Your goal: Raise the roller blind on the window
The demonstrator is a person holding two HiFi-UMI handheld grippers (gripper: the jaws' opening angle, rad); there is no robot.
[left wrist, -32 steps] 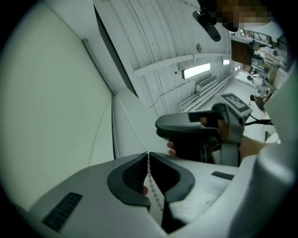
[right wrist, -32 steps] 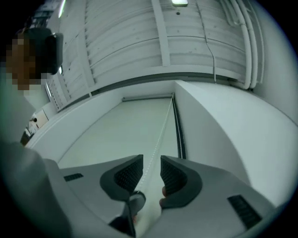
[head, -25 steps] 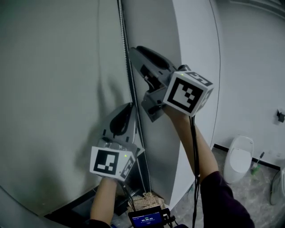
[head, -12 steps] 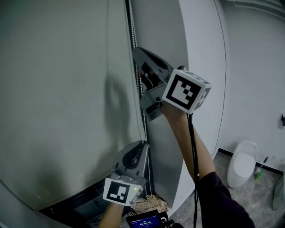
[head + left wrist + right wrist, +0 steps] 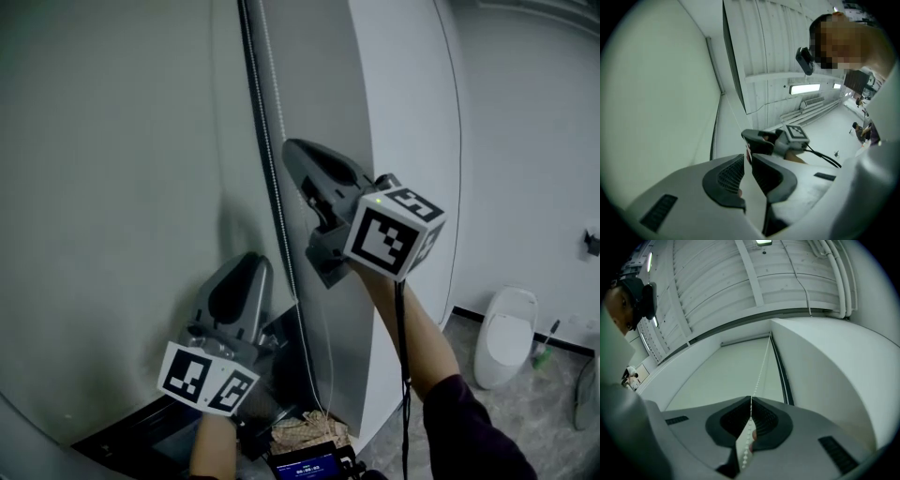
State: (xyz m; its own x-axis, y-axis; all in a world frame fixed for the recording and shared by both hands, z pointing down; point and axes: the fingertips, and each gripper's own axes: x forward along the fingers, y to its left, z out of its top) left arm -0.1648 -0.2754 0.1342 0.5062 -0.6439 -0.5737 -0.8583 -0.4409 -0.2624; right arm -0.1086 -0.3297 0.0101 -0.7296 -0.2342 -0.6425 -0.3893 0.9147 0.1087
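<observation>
Room: I see a grey-white wall (image 5: 525,141) and a toilet (image 5: 502,333) on the floor, far right.
Roller blind (image 5: 112,187): drawn down over the window, filling the left of my head view.
Right gripper (image 5: 751,404): raised at the blind's right edge, jaws pinching the bead chain (image 5: 761,366), which runs up along that edge.
Left gripper (image 5: 746,157): lower, just left of the chain, jaws pressed together. I cannot tell whether the chain is caught there.
</observation>
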